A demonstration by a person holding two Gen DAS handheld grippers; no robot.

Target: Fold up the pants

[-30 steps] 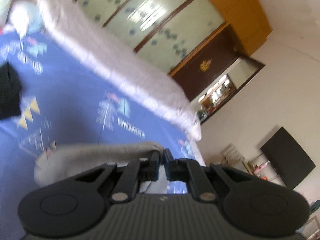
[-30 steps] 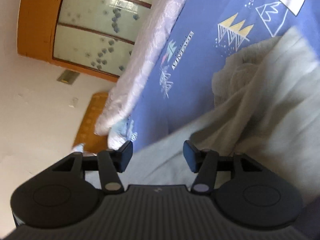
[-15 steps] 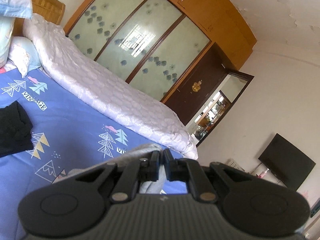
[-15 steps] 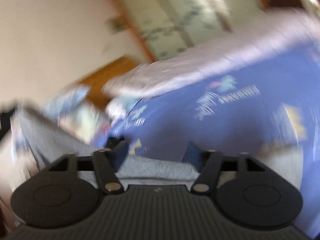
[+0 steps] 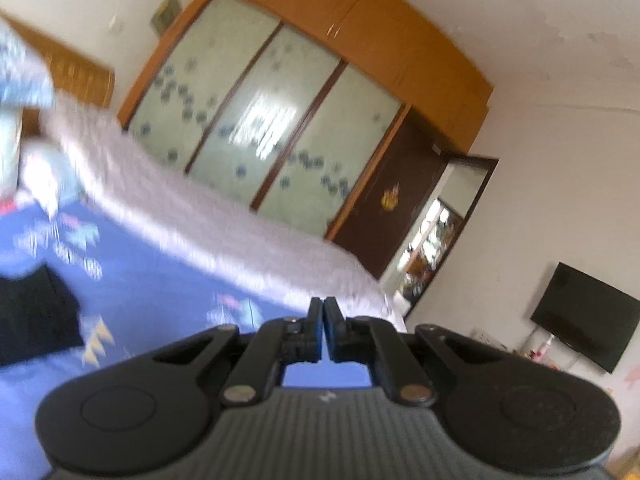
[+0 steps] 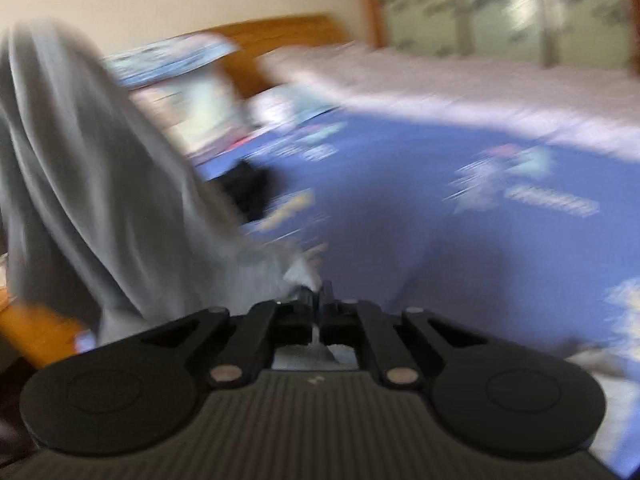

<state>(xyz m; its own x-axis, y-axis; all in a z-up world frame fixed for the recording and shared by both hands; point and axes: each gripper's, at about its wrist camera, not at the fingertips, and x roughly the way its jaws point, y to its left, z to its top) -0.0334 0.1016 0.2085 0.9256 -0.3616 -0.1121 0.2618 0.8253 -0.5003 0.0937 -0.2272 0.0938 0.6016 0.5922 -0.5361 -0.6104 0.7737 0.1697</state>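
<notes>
The right hand-held gripper point(image 6: 318, 300) has just snapped closed, and pale grey cloth shows at and between its tips, so it appears to pinch an edge of the grey pants point(image 6: 92, 184). From that pinch the pants rise in a long, creased drape up the left of the right wrist view, lifted off the blue patterned bedspread point(image 6: 420, 248) rather than lying on it. The left hand-held gripper point(image 5: 323, 312) is also closed; its view shows no cloth at the tips, so whether it holds anything cannot be told from the pictures. Judging from this, the folding is at an early stage: the pants hang loose and unfolded, no neat fold is visible, and laying flat and doubling over are left to do. The right wrist view alone shows the pants, with pillows and a wooden headboard point(image 6: 280, 36) beyond. The left wrist view alone shows the far side of the room: a black garment point(image 5: 36, 316) lying on the bedspread, a pale quilt point(image 5: 208, 220) along the bed's edge, a glass-fronted wardrobe point(image 5: 272, 128), an open doorway, and a wall-mounted television point(image 5: 584, 316). Both views are blurred.
</notes>
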